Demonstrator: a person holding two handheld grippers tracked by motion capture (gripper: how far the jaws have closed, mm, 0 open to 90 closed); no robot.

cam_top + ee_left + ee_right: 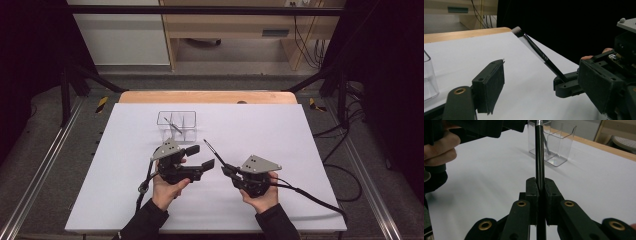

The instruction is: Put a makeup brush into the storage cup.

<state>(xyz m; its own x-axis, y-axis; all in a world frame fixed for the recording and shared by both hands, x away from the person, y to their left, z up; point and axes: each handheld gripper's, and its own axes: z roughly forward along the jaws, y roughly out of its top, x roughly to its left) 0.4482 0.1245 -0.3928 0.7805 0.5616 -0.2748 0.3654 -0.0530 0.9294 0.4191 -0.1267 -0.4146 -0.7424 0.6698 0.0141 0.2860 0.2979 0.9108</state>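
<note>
Right gripper (clamped) around black brush, probably makeup.

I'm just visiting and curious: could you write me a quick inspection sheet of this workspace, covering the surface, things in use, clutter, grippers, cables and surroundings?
Surface: white table, wooden edge at the far side.
Job's things: black brush slanting up from the right gripper; clear divided box standing behind, a thin stick leaning inside.
Clutter: nothing seen.
Grippers: right gripper shut on the brush; left gripper open, nothing between its jaws.
Cables: black cable trails from the right gripper across the table.
Surroundings: wooden furniture beyond, black frame, grey floor.
</note>
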